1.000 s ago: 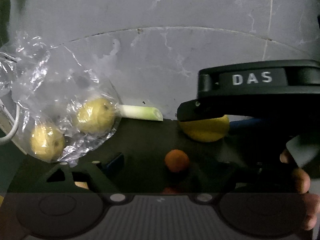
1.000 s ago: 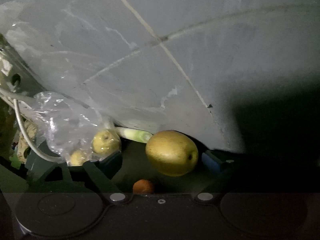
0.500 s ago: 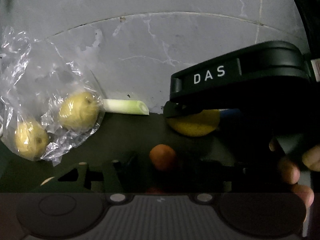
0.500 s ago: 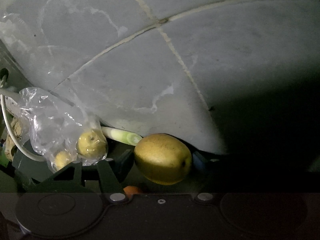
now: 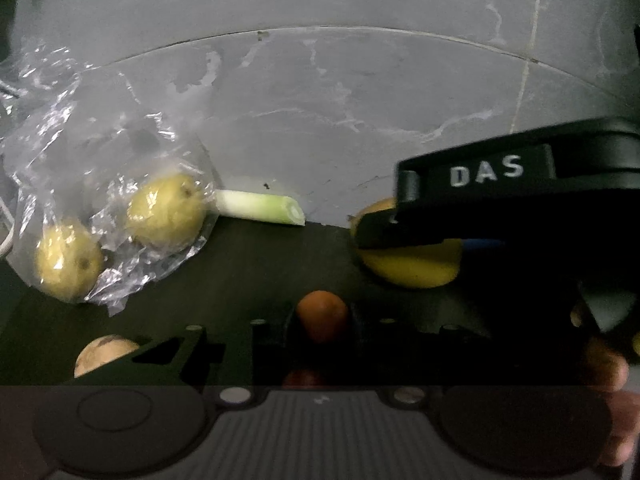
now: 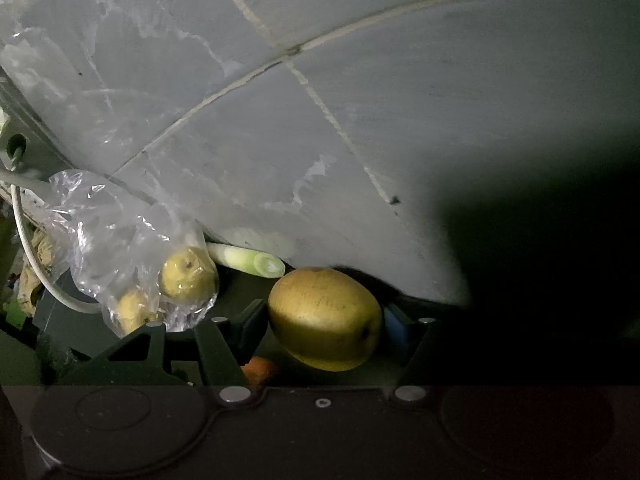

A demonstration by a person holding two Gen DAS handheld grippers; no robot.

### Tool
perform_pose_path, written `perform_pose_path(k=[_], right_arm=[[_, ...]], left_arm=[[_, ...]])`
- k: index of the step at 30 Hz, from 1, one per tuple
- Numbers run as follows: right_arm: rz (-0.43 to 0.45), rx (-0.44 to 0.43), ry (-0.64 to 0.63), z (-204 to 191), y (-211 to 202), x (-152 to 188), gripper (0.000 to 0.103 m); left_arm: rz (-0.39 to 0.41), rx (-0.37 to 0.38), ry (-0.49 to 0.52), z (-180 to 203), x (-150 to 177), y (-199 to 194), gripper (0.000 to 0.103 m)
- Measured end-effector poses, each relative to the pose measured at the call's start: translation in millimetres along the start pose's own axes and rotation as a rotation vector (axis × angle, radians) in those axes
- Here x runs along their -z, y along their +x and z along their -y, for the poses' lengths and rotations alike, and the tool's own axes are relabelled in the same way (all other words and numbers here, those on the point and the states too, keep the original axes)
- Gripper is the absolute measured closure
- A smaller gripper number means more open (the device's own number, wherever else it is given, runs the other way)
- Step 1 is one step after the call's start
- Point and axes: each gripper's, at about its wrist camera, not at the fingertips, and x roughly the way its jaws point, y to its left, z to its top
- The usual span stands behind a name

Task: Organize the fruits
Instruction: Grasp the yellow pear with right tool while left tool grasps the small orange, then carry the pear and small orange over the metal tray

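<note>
Right gripper [image 6: 324,320], fingers apart around a large yellow pear [image 6: 325,322]; left gripper's [image 5: 320,332] fingers apart about a half-hidden orange fruit [image 5: 322,316]; dark bench [image 5: 260,264] barely legible.

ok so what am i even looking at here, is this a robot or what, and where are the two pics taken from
No robot here: a person holds a tool with two jaws in each hand. Each tool carries a wide-angle camera looking out along its jaws. One picture is from the left gripper, the other from the right gripper. In the left view, the black piece marked DAS is the right gripper, with the person's hand behind it.

On the dark surface, by grey tiles, lie a bag with two pears in it, a leek piece, a small orange fruit and a big pear.

The right jaws sit close on either side of the big pear; I cannot tell whether they grip it. The left jaws are open and hold nothing.
</note>
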Motion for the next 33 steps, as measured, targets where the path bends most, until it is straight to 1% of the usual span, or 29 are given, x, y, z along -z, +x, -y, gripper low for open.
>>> perform_pose_path(k=[9,15,21,28,33], right_arm=[[-0.021,0.007,0.021,10,-23,12,0.042],[-0.025,0.002,0.020,16,-45,24,0.043],[-0.020,-0.016,0.002,20,-76,38,0.043],[-0.049,-0.056,-0.042,21,-114,63,0.043],[-0.068,-0.085,-0.063,19,-139,81,0.044]], left_arm=[[0.012,-0.023,-0.019,1,8,-25,0.073],[0.031,-0.042,-0.032,4,18,-52,0.073],[0.049,-0.055,-0.054,11,34,-86,0.073],[0.090,-0.057,-0.151,19,60,-136,0.073],[0.112,-0.078,-0.189,30,80,-171,0.073]])
